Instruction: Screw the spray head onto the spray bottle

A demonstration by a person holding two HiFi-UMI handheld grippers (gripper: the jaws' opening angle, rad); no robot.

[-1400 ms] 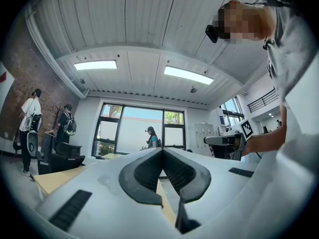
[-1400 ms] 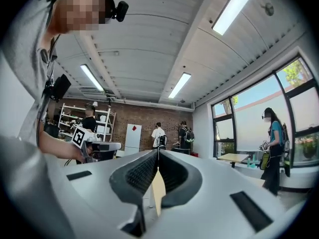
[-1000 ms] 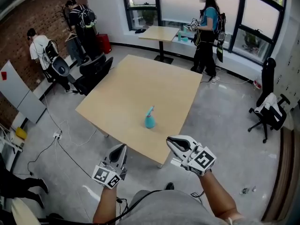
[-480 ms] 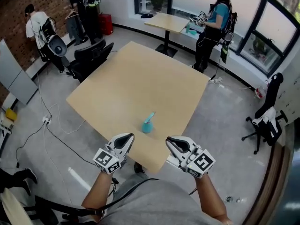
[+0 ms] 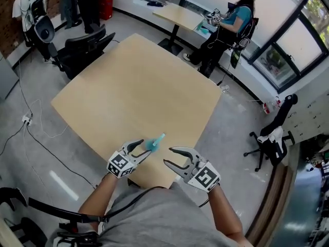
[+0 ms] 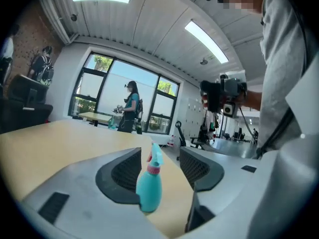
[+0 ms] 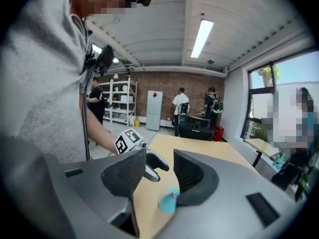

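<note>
Both forearms reach forward from the bottom of the head view, bare below grey sleeves, and converge over the near edge of the table (image 5: 133, 86). The left gripper (image 5: 144, 148) points almost level along the tabletop. Its 2 jaws have just been opening and now stand apart, with the spray bottle (image 5: 152, 143) upright on the table in the line between them. In the left gripper view a gap shows on each side of the bottle (image 6: 149, 183), so the pads are not pressing it. The right gripper (image 5: 168, 156) tilts downward just beside it. Its jaws have also just been opening, are released, and have nothing between them.

The teal spray head sits on a pink collar atop the bottle. The bottle's base is hidden behind the left gripper's body, and in the right gripper view the bottle (image 7: 168, 201) is partly covered by a jaw. Whether the head is screwed tight cannot be made out.
</note>
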